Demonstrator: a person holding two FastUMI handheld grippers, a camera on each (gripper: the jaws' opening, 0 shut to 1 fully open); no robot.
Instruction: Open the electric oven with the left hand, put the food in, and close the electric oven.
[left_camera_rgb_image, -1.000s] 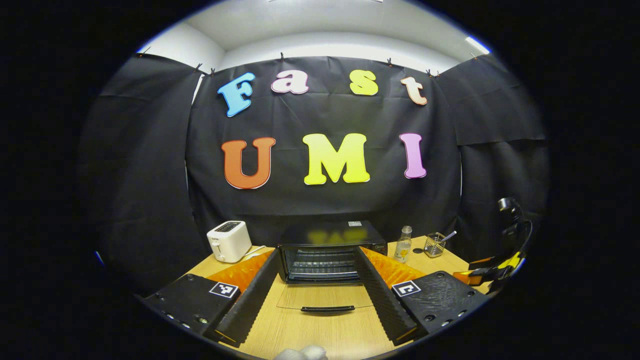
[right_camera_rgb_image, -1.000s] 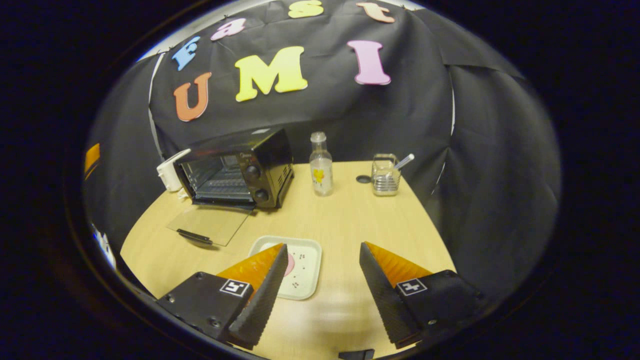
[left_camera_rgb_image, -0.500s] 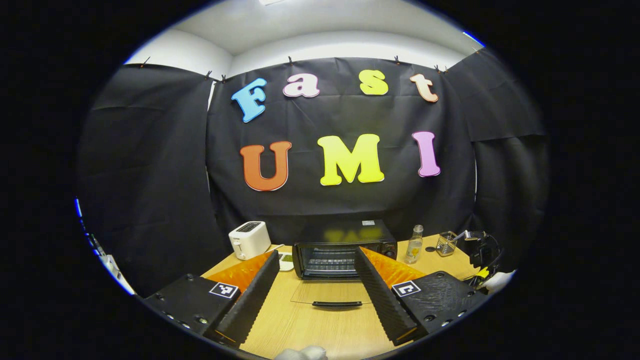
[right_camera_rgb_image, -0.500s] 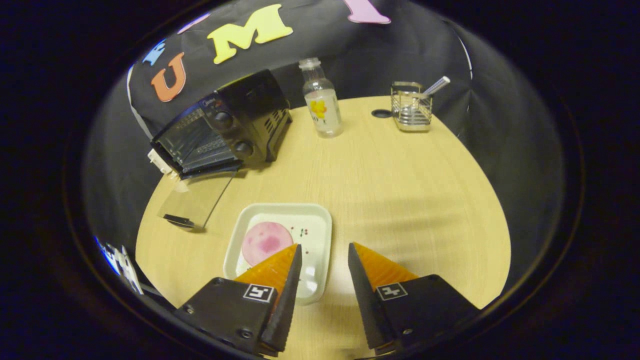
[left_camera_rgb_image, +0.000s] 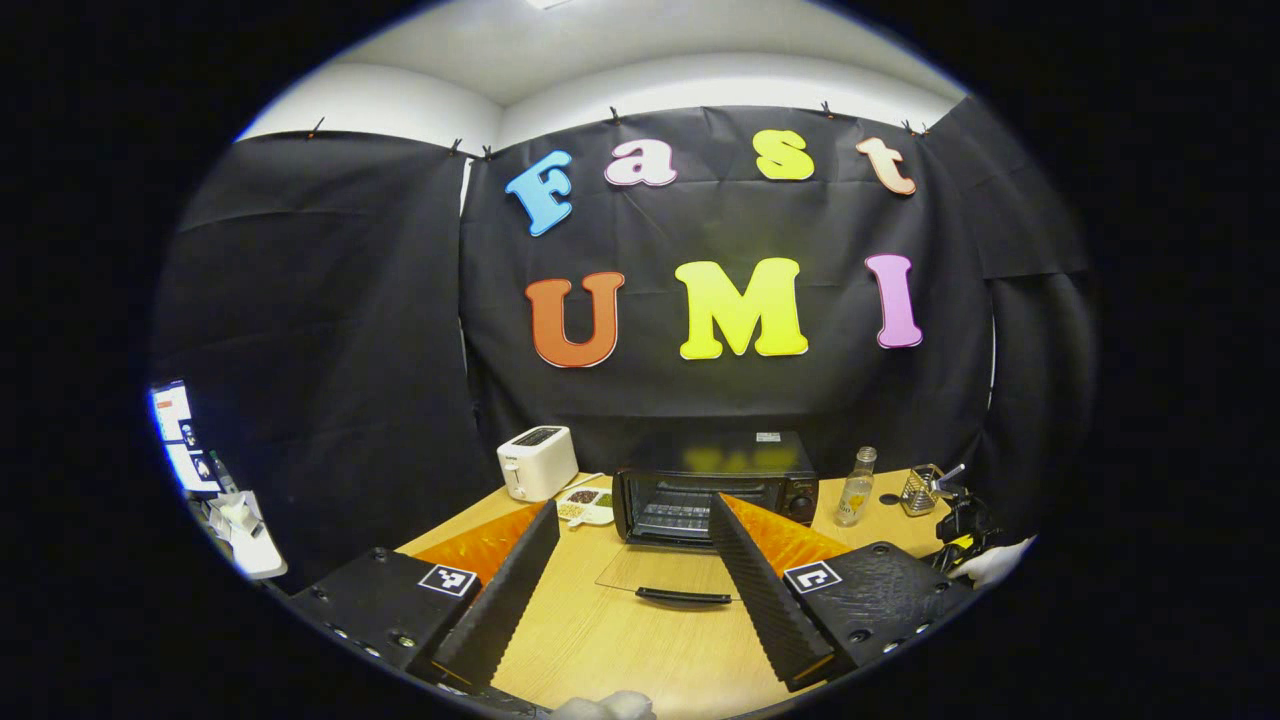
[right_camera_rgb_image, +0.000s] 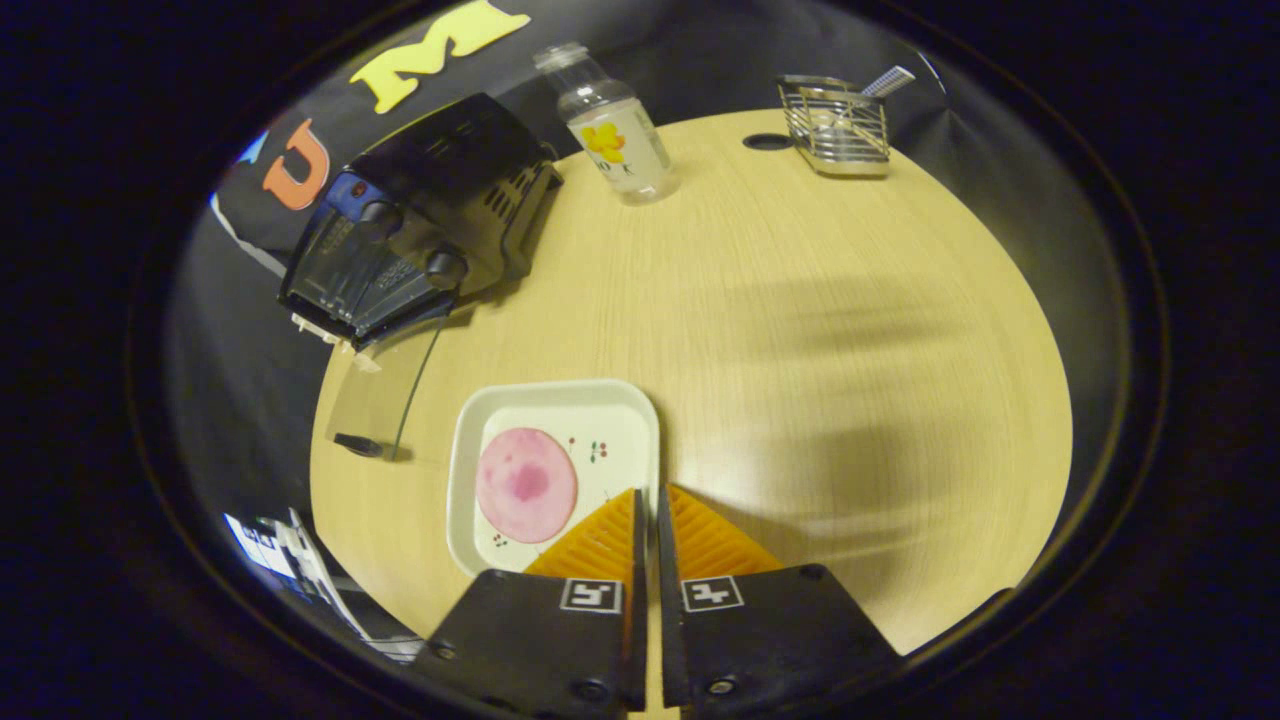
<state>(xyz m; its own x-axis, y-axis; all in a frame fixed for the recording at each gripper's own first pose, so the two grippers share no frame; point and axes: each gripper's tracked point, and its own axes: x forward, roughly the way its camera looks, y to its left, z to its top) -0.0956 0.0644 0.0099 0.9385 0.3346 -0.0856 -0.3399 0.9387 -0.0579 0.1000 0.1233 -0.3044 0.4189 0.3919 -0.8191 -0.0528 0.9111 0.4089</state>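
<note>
The black electric oven (left_camera_rgb_image: 715, 478) stands at the back of the table, its glass door (left_camera_rgb_image: 660, 572) folded flat with the handle (left_camera_rgb_image: 683, 597) toward me. My left gripper (left_camera_rgb_image: 633, 510) hangs open and holds nothing, well back from the door. In the right gripper view the oven (right_camera_rgb_image: 420, 230) is at the upper left. A pink round slice of food (right_camera_rgb_image: 526, 485) lies on a white square plate (right_camera_rgb_image: 555, 398). My right gripper (right_camera_rgb_image: 648, 495) is shut on the plate's right rim near its front corner, which the fingers hide.
A white toaster (left_camera_rgb_image: 537, 462) and a small dish (left_camera_rgb_image: 587, 505) sit left of the oven. A clear bottle (right_camera_rgb_image: 610, 125) and a wire basket (right_camera_rgb_image: 835, 125) stand at the table's far side. A gloved hand (left_camera_rgb_image: 992, 562) shows at the right edge.
My right gripper has dropped toward the plate and gone from wide open to shut on its rim. My left gripper has drawn back from the oven, still open.
</note>
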